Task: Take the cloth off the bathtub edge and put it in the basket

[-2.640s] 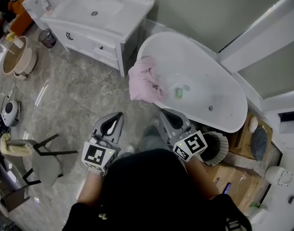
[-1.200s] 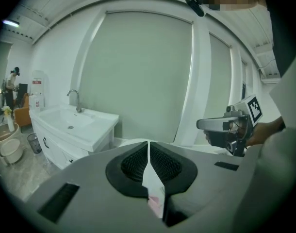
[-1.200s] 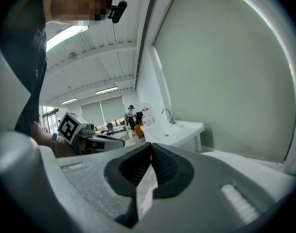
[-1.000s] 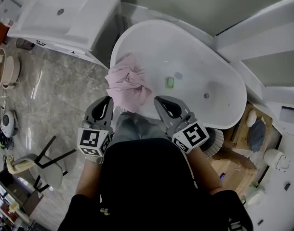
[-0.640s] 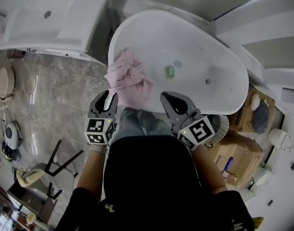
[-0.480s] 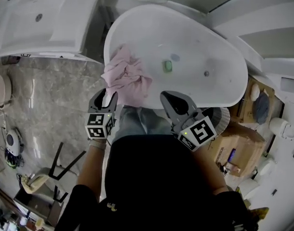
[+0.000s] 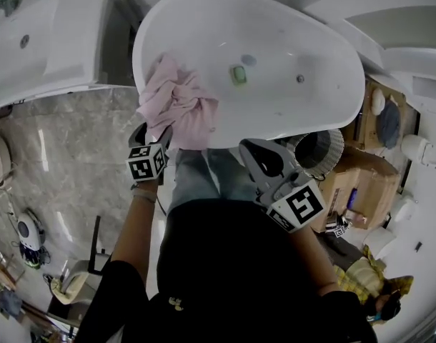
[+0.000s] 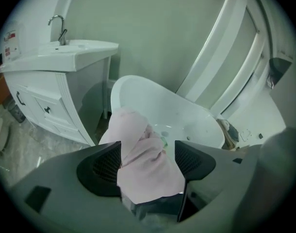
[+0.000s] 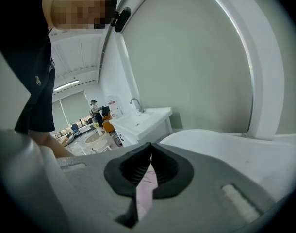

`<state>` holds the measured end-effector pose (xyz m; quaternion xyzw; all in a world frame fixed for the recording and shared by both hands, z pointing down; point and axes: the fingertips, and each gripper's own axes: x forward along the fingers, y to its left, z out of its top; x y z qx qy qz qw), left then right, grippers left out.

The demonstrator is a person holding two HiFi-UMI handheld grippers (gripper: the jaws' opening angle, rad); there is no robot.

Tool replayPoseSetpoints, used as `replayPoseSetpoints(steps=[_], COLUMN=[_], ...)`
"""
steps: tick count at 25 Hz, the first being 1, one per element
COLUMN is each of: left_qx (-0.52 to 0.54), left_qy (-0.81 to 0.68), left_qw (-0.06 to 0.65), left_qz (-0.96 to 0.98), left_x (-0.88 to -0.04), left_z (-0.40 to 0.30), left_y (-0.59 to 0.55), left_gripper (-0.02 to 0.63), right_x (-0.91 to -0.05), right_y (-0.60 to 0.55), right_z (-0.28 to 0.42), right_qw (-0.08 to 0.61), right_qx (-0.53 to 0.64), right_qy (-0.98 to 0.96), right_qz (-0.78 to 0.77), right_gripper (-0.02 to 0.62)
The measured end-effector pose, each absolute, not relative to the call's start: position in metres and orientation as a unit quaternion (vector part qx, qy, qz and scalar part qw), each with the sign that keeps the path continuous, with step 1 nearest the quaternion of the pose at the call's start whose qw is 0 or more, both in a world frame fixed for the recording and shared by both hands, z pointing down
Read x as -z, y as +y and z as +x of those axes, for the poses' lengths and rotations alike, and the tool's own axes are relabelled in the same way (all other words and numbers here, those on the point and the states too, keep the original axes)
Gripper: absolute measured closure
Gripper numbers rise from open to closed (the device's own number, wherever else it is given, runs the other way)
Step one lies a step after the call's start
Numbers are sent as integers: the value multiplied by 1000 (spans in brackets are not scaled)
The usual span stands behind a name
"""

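A crumpled pink cloth (image 7: 176, 106) hangs over the near rim of the white bathtub (image 7: 143, 41). My left gripper (image 7: 152, 136) is at the cloth's lower left edge. In the left gripper view its jaws are opening, and the cloth (image 8: 145, 164) hangs in the gap between them, in front of the bathtub (image 8: 187, 115). My right gripper (image 7: 245, 147) is held back below the tub rim with its jaws together and nothing in them. The right gripper (image 9: 149, 147) view shows only a pink sliver through the slit. A ribbed basket (image 7: 316, 148) stands on the floor right of the tub.
A white sink cabinet (image 7: 39, 41) stands left of the tub, close to the cloth. A small green item (image 7: 237, 73) lies inside the tub. Cardboard boxes (image 7: 354, 184) crowd the floor beyond the basket. The person's legs (image 7: 204, 181) are between the grippers.
The view has closed in on the tub. My left gripper has moved forward to the cloth's lower edge and its jaws have spread. The right gripper has dropped back slightly.
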<state>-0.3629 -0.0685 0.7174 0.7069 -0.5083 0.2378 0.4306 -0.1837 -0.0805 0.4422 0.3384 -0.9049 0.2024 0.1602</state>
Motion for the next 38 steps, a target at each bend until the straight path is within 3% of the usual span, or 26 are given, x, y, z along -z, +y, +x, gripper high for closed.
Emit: replayPoseSetpoints(steps=[16,22,29,38], left_qx=[-256,-269,-262,-300], left_qy=[-511,-519,-535,-531], left_qw=[486,491,497,443], left_qz=[661,646,630,657], left_x=[-797,-797,-784,-771], left_z=[-368,-370,-373,-372], left_y=[-96,-100,-92,-73], left_gripper=[249,287,352,520], right_x=[-456,-461,-456,-447], right_y=[-87,-86,-87,-83], right_z=[-155,-151,-154,-156], right_qw=[161,175,171,168], right_qx=[-229,-229,-223,-213], right_qy=[-876,-873,-878,-888], right_qz=[394,395,387,373], right_gripper=[597,597,597,597])
